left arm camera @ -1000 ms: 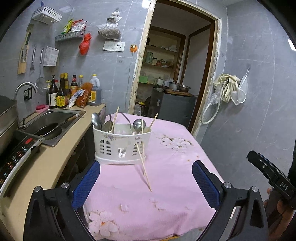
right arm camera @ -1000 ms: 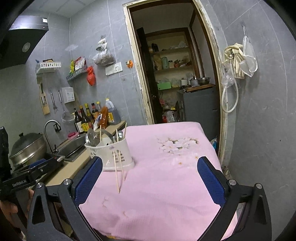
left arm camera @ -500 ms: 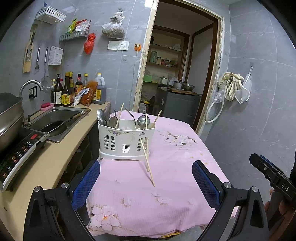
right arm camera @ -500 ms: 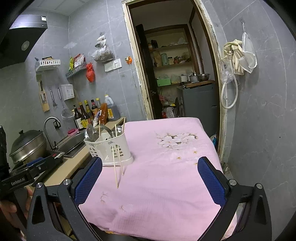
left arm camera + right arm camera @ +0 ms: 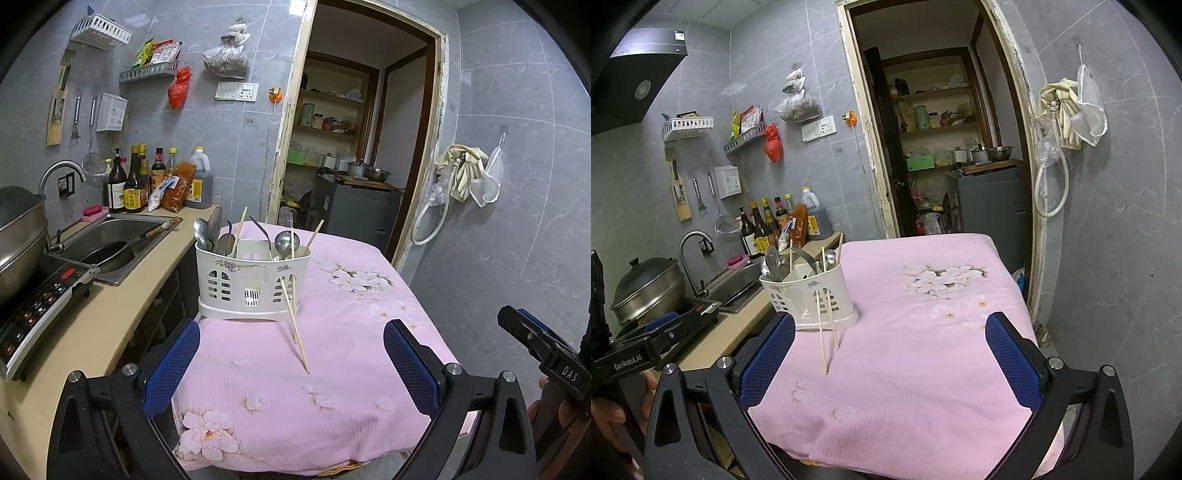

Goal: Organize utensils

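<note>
The white utensil caddy (image 5: 253, 284) stood near the left edge of the pink floral tablecloth (image 5: 332, 387), at about 12 o'clock from the left gripper (image 5: 291, 363) and 10 o'clock from the right gripper (image 5: 890, 360). Spoons (image 5: 283, 242) and a few chopsticks stood bowl-up and tip-up in its compartments — sorted there, I judged, so handles drop in and heads stay clear.

Two loose chopsticks (image 5: 295, 325) were left outside. Their upper ends leaned against the caddy's front wall at its right side and their lower ends rested on the cloth, so each long axis ran tilted, from 11 o'clock up at the wall down toward 5 o'clock in the left wrist view. The pair lay nearly parallel, crossing close to the wall; the longer-reaching one ended well out on the cloth.

Both tools were held back from the table's near edge, jaws spread wide, blue pads (image 5: 766, 360) well apart and nothing between them — probably lined up to take the leaning pair. A thin stick lying at that slant may roll when pinched.
</note>
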The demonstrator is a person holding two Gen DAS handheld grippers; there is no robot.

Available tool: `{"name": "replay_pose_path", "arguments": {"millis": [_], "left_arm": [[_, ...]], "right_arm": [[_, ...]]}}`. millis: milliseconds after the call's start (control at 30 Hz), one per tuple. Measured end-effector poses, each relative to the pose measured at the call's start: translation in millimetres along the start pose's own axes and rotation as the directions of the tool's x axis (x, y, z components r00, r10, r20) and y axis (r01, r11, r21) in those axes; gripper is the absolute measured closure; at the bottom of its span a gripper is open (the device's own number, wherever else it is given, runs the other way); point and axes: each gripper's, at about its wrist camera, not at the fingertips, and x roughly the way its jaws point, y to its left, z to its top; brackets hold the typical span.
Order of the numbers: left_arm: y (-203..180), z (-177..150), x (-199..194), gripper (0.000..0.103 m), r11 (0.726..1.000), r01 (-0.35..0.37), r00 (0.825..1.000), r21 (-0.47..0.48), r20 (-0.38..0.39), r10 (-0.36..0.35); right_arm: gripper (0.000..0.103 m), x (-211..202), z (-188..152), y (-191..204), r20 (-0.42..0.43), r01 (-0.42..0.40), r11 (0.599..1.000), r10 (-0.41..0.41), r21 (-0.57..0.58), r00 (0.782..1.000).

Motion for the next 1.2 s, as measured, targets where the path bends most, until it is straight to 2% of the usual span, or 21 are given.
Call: {"name": "replay_pose_path", "arguments": {"millis": [1200], "left_arm": [[1.9,0.6,0.5,0.003,1.0,0.001,1.0,0.003,0.0,-0.001]], "right_arm": [[0.002,-0.1,-2.4,5.1,-0.006,0.002,1.0,-0.002,0.001,1.0]]}}
